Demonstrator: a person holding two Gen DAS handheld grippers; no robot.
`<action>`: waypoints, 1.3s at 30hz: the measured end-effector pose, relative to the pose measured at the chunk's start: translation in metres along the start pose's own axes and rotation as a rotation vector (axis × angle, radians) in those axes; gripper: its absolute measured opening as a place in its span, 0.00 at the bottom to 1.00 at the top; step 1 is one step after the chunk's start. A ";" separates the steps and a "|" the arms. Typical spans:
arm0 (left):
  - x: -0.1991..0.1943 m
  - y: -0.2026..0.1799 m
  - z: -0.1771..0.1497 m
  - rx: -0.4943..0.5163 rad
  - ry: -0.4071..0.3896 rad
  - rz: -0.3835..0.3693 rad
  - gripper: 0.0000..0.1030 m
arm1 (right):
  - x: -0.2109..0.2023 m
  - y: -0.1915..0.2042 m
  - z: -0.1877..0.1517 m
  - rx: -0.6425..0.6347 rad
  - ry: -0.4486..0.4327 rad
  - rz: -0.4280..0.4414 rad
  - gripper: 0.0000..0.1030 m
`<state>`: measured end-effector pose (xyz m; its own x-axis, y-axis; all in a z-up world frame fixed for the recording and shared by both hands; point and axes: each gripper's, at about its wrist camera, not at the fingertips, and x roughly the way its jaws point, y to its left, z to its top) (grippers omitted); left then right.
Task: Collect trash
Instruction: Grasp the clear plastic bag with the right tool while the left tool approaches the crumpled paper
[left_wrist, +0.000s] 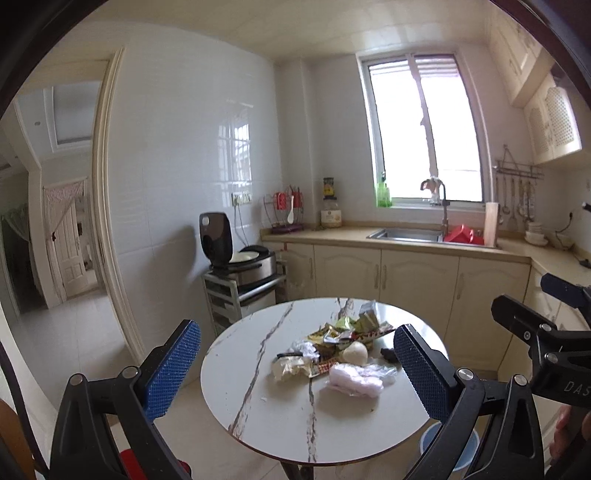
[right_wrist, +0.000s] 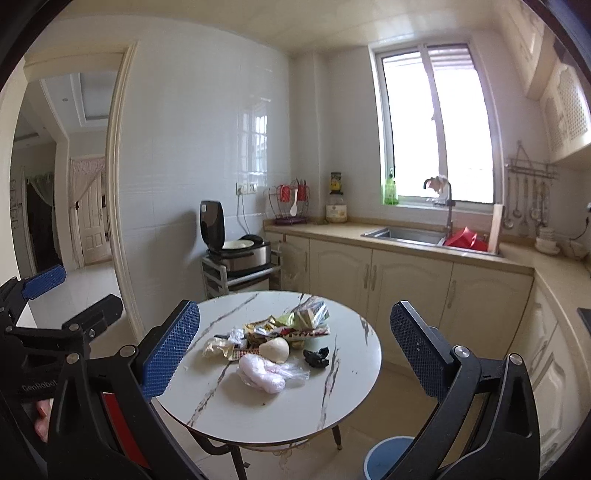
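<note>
Left wrist view: the left gripper (left_wrist: 297, 365) hangs with jaws spread wide and empty above a round marble-topped table (left_wrist: 258, 413), where a heap of trash (left_wrist: 332, 350) lies near the middle. The right gripper (right_wrist: 295, 350), likewise spread and empty, hovers alongside; a blue bin (right_wrist: 388, 456) stands on the floor beside the table.

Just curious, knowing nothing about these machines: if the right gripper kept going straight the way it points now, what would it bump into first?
Probably the pink plastic bag nearest it on the round table, though depth is hard to judge.
</note>
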<state>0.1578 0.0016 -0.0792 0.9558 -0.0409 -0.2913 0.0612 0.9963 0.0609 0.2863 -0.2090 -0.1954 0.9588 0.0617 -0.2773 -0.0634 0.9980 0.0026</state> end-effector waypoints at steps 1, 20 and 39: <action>0.015 0.003 -0.001 -0.003 0.029 0.016 0.99 | 0.018 0.000 -0.008 -0.011 0.041 0.008 1.00; 0.234 0.060 -0.029 -0.012 0.397 0.060 0.99 | 0.272 0.048 -0.121 -0.251 0.554 0.245 0.79; 0.402 0.038 -0.044 0.040 0.590 0.000 0.98 | 0.220 -0.044 -0.091 0.137 0.347 0.334 0.36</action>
<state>0.5317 0.0264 -0.2356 0.6351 0.0195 -0.7721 0.0831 0.9922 0.0933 0.4745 -0.2412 -0.3437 0.7427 0.3924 -0.5427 -0.2916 0.9190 0.2655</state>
